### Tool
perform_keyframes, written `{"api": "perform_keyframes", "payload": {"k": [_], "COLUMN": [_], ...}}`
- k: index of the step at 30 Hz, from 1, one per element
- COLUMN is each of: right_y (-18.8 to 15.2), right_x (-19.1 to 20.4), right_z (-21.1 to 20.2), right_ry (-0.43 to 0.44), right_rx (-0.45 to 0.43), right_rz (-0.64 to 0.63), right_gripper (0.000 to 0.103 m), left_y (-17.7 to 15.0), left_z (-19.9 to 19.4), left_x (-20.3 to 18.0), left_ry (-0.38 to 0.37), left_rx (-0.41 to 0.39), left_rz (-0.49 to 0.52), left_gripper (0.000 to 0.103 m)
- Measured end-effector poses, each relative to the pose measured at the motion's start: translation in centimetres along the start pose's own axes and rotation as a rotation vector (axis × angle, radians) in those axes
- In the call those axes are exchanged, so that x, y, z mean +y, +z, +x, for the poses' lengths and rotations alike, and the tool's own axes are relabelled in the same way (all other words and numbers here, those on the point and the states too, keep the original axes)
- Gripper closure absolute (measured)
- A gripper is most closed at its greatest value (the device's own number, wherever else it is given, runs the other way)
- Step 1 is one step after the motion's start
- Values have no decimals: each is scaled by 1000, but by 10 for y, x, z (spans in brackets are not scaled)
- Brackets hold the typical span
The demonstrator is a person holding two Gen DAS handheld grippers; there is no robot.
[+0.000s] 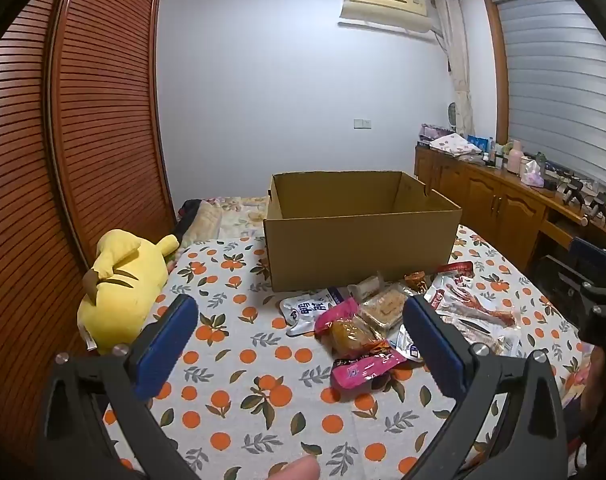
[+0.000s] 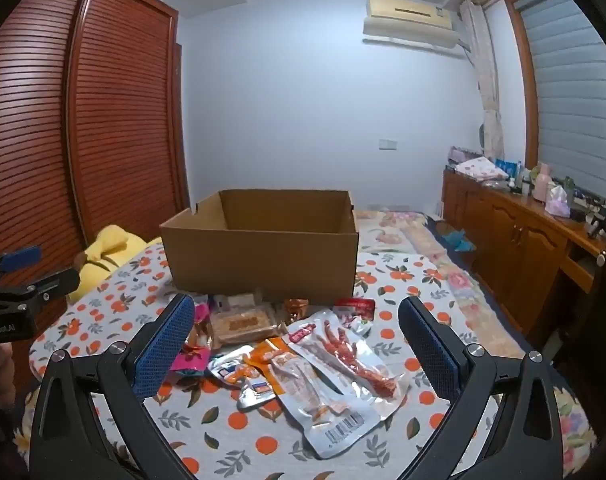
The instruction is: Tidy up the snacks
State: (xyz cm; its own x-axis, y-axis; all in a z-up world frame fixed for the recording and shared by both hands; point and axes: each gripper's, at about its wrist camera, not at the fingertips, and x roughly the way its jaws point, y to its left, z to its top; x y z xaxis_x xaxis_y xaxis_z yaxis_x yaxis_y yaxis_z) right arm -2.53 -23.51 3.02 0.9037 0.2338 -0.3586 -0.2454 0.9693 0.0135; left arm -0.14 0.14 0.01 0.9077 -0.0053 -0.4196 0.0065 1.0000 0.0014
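The cardboard box hides its own floor behind its near wall; bottles on the sideboard beyond it are too small to identify.

Ahead of you the cardboard box stands open-topped on the bedspread. The snack packets lie heaped just before its front wall. The plush toy lies left of the box, against the wardrobe.
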Motion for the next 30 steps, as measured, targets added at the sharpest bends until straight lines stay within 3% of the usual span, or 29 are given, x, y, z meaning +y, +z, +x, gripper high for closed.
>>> {"api": "perform_keyframes", "payload": {"k": [30], "right_y": [0], "right_x": [-1], "right_z": [1], "right_ry": [-14], "right_rx": [6], "right_rz": [6], "right_gripper": [0], "left_y": [-4], "left_z": [3], "left_x": [-2], "left_ry": [3], "left_rx": [14], "left_rz": [16], "left_gripper": [0]}}
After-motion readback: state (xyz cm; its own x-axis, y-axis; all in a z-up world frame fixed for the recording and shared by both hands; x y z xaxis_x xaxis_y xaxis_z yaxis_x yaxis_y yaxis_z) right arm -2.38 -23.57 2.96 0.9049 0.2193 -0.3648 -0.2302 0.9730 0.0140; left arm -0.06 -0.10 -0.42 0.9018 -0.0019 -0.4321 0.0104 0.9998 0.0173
